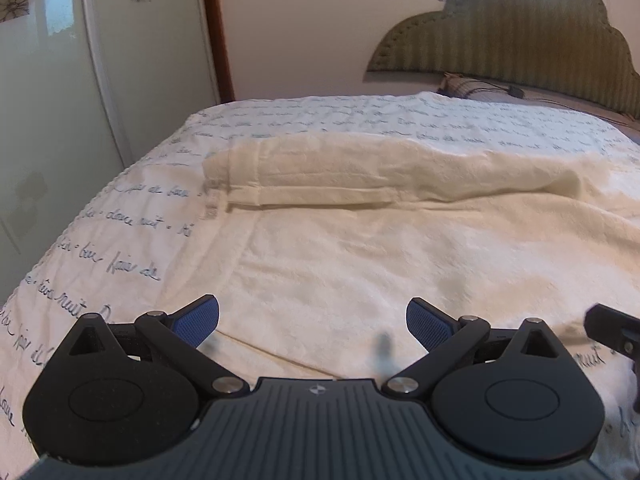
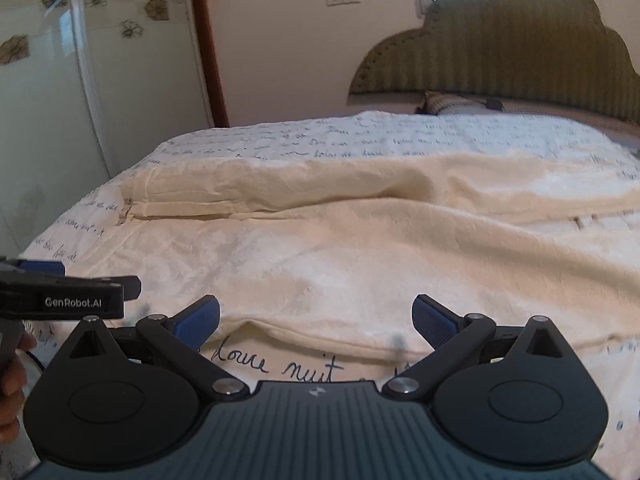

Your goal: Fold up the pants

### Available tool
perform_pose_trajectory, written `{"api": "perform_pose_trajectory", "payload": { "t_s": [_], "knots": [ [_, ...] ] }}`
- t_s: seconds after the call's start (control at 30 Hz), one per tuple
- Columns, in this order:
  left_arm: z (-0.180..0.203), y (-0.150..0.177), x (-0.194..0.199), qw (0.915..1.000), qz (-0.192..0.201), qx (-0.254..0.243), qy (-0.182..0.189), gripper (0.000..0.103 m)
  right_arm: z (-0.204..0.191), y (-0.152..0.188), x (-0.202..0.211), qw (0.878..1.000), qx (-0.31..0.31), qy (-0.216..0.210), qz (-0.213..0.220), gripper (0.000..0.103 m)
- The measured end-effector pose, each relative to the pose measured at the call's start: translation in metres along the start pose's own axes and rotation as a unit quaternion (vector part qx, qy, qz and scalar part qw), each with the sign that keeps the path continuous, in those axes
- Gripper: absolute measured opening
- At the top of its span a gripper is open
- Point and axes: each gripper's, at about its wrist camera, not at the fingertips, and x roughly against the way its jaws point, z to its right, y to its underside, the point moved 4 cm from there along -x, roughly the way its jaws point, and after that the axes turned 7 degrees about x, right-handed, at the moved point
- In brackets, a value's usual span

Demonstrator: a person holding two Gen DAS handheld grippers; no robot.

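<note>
Cream pants (image 1: 340,240) lie spread flat on the bed, one leg lying across the far side (image 1: 320,184) and the other spread wide in front. They also show in the right wrist view (image 2: 340,248). My left gripper (image 1: 313,322) is open and empty, low over the near edge of the cloth. My right gripper (image 2: 316,320) is open and empty, at the near hem over the bedspread. The left gripper's side shows at the left in the right wrist view (image 2: 60,292). The right gripper's edge shows at the right in the left wrist view (image 1: 616,332).
The white bedspread with blue script (image 1: 120,216) covers the bed. A green padded headboard (image 1: 500,36) and a pillow (image 1: 464,86) are at the far right. A white wardrobe (image 1: 52,100) stands beyond the bed's left edge.
</note>
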Motion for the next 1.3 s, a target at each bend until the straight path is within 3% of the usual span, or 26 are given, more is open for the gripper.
{"api": "perform_pose_trajectory", "payload": {
  "t_s": [0.13, 0.3, 0.4, 0.5, 0.63, 0.83, 0.93, 1.03, 1.3],
  "knots": [
    [-0.022, -0.012, -0.016, 0.9993, -0.013, 0.032, -0.01, 0.102, -0.013, -0.019, -0.011, 0.999, 0.044, -0.009, 0.0, 0.103],
    [-0.031, -0.014, -0.036, 0.9984, -0.051, 0.025, 0.001, 0.101, -0.019, -0.056, -0.03, 0.995, 0.092, -0.01, 0.023, 0.103],
    [-0.029, -0.02, -0.042, 0.9986, -0.045, 0.027, 0.008, 0.102, -0.015, -0.087, -0.047, 0.992, 0.109, -0.035, 0.048, 0.103],
    [-0.02, -0.031, -0.051, 0.9993, -0.03, 0.02, 0.004, 0.102, -0.01, -0.117, -0.081, 0.989, 0.119, -0.076, 0.037, 0.103],
    [-0.008, -0.039, -0.067, 0.9998, -0.02, -0.001, -0.008, 0.102, -0.005, -0.148, -0.128, 0.988, 0.118, -0.098, 0.025, 0.1],
    [-0.003, -0.022, -0.093, 0.9987, -0.048, -0.016, 0.002, 0.103, 0.0, -0.175, -0.203, 0.981, 0.164, -0.096, -0.02, 0.087],
    [-0.003, -0.019, -0.096, 0.9993, -0.032, -0.016, 0.01, 0.103, 0.002, -0.186, -0.24, 0.978, 0.18, -0.099, -0.046, 0.071],
    [-0.001, -0.014, -0.097, 0.9996, -0.012, -0.022, 0.011, 0.103, 0.005, -0.195, -0.276, 0.974, 0.177, -0.119, -0.075, 0.064],
    [-0.004, -0.015, -0.102, 0.9996, -0.005, -0.005, 0.027, 0.103, 0.0, -0.186, -0.337, 0.952, 0.169, -0.207, -0.15, 0.064]
  ]
}}
